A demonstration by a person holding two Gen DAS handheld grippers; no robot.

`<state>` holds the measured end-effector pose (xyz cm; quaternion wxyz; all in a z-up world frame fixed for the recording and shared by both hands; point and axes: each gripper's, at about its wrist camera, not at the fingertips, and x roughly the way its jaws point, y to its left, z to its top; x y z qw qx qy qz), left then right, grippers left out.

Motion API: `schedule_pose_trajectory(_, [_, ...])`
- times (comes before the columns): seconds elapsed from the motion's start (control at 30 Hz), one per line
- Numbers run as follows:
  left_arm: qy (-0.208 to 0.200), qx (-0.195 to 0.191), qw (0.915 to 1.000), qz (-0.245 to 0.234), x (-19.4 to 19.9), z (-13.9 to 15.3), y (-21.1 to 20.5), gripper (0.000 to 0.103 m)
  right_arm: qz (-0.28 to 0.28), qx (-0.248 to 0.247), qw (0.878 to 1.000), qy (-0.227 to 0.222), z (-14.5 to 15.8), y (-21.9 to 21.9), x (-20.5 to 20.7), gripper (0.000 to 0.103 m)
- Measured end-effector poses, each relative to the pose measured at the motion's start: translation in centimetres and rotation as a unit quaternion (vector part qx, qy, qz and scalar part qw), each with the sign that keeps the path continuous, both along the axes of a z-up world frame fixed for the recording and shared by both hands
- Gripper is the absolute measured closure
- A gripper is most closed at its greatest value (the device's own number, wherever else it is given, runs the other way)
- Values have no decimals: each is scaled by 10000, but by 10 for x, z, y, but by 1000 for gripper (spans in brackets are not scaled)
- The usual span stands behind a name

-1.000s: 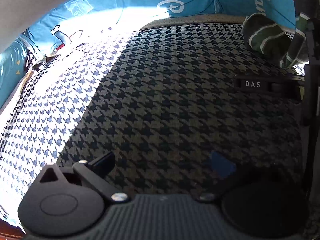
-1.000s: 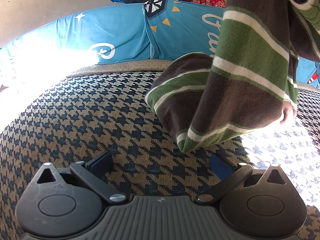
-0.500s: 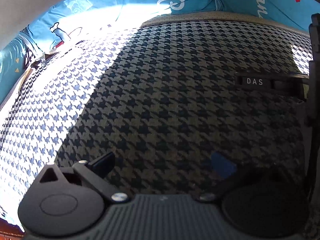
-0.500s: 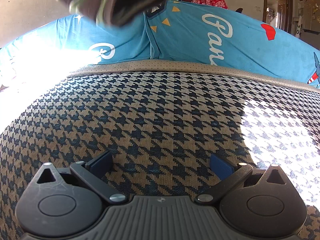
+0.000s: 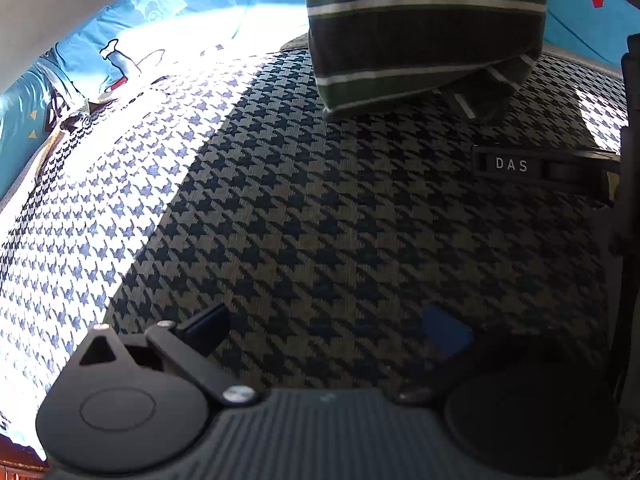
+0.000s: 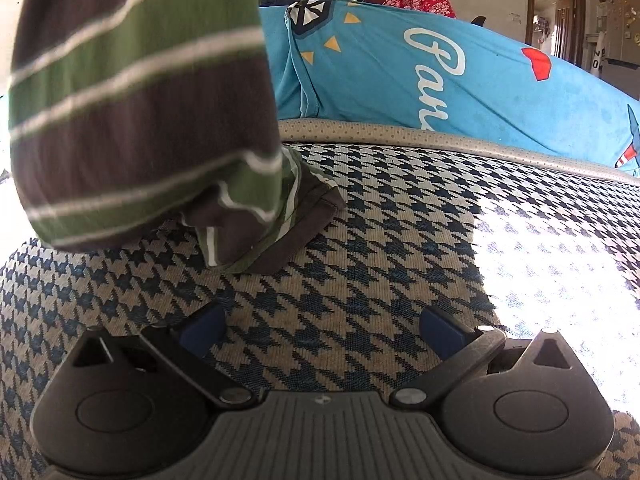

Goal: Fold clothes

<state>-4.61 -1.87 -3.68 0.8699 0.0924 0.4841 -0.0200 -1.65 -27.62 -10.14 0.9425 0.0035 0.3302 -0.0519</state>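
Striped garment [image 6: 136, 104] hangs at 11 o'clock in right view, lower end bunched on houndstooth cover [image 6: 360, 240]. Right gripper [image 6: 322, 328] and left gripper [image 5: 328, 328]: jaws wide, empty. Judged: laying-out stage; garment needs spreading flat.

Left gripper [image 5: 324, 330] low and level, jaws spread wide, nothing between the blue pads. Right gripper [image 6: 322, 326] likewise low, jaws wide apart, gripping nothing.
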Motion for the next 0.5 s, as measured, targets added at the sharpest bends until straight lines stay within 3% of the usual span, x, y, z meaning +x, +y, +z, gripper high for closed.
schedule_pose_trajectory(0.5, [2,-8,10000,-20,-4,5,-10,0,-7,-11,10000,6,1,5,3,0])
